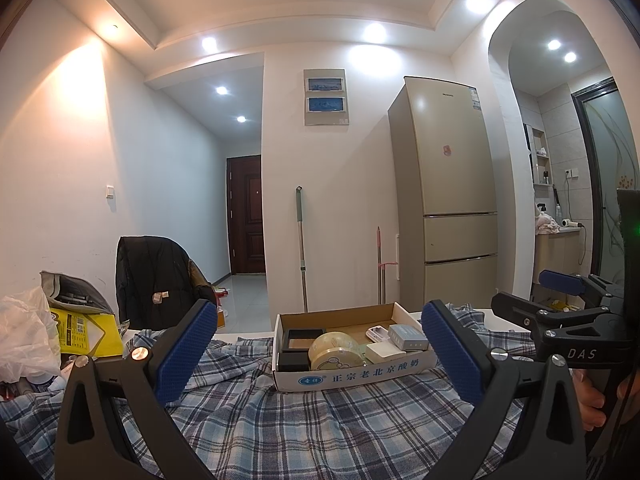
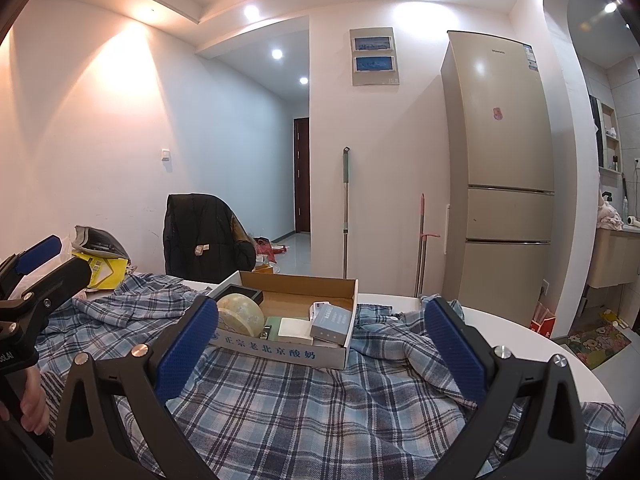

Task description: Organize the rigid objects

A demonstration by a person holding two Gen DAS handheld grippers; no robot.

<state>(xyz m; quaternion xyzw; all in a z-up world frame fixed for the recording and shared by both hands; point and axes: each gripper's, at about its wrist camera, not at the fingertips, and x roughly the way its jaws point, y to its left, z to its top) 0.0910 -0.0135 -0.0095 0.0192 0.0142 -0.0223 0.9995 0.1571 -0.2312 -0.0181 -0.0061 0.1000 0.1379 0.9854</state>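
— Plaid cloth (image 1: 280, 412) covers the table; a cardboard box (image 1: 348, 374) already holds the tape roll (image 1: 334, 350) and small boxes (image 1: 408, 337).

— Both grippers, left (image 1: 320, 354) and right (image 2: 322, 350), hover before the box, fingers spread, empty, seemingly ready.

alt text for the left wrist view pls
The open left gripper hovers over a plaid cloth, aimed at a shallow cardboard box holding a tape roll, small white and grey boxes and black cases. The right gripper shows at the right edge, empty. Behind stand a fridge, a chair with a black jacket and a hallway.
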